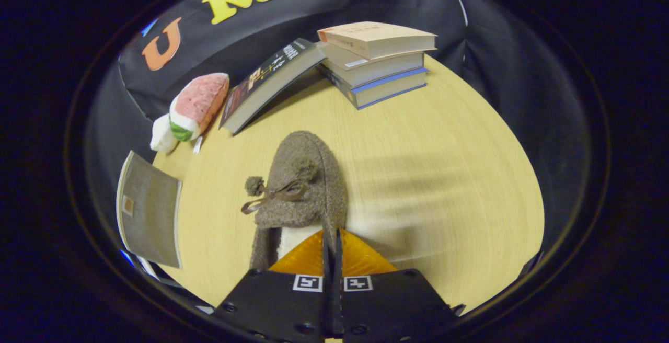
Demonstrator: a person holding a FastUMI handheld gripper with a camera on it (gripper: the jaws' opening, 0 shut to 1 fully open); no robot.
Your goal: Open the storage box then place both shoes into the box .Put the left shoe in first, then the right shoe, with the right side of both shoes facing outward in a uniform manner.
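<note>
The slipper [306,186], a brown fuzzy shoe with two pompoms and a ribbon bow on its upper, lay on the desk [428,175] directly ahead of the tool [331,243]. Its long axis ran nearly in line with the fingers: the toe pointed away toward the books, and the heel end with its pale lining sat at the fingertips. The fingers stood pressed close together with only a thin slit between them, and appeared to pinch the right wall of the slipper's collar at the heel opening; whether both truly pressed on the fabric could not be confirmed, since the contact lay under the tips.

Beyond the toe, a dark book [272,84] leaned against a stack of three books [373,60]. A plush watermelon slice [193,107] rested at the desk's far left edge, and a grey booklet [149,209] lay to the slipper's left, partly over the edge.

No storage box and no second shoe could be identified. Whether this slipper was the left or right one could not be settled. A blurred shadow crossed the desk to the right.
</note>
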